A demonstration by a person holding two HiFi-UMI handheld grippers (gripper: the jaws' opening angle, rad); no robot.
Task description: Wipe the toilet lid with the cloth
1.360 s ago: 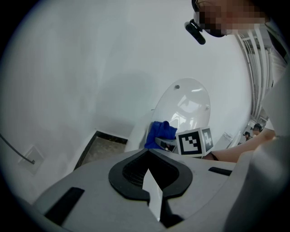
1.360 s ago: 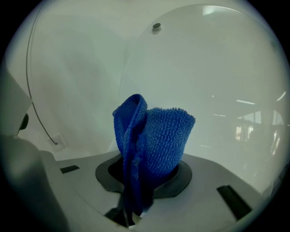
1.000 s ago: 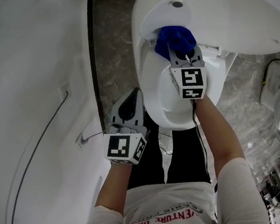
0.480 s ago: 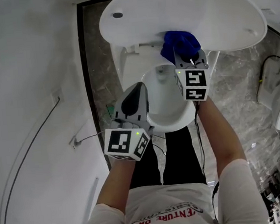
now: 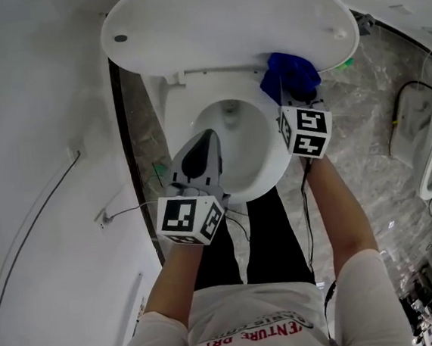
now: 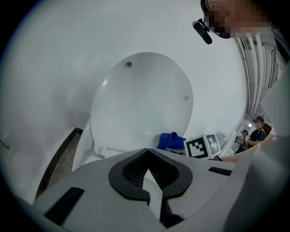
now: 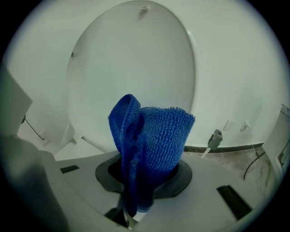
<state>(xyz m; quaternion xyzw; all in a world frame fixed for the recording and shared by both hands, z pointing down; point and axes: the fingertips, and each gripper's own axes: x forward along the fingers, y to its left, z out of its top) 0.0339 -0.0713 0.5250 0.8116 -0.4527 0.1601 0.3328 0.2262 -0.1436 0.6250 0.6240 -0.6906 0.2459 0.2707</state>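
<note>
- The right gripper (image 7: 136, 183) had its jaws pressed on a blue cloth (image 7: 152, 149); the cloth stood up out of the jaws in a folded bunch, and one fold hung down between them.
- Straight ahead of this gripper, behind the cloth, stood the white lid (image 5: 225, 30), raised upright with its inner face toward the jaws.
- In the head view the cloth lay at the lower right edge of the lid, just ahead of the right gripper's marker cube (image 5: 305, 131). Whether the cloth really touched the lid, I could not tell.
- The left gripper (image 6: 147, 174) had its jaws pressed together, and nothing was between them.
- This gripper hung over the left part of the open bowl (image 5: 256, 153), its tips pointing toward the lid, which was ahead of it and well apart from it.
- To the right of the left gripper and a little ahead of it were the cloth and the right gripper, with a gap between the two grippers.
- A thin cable (image 5: 45, 215) ran down the white wall to the left of the left gripper.
- Below both grippers, the person's dark trousers (image 5: 231, 250) showed in front of the bowl, and a grey stone floor (image 5: 362, 116) lay to the right of the right gripper.
</note>
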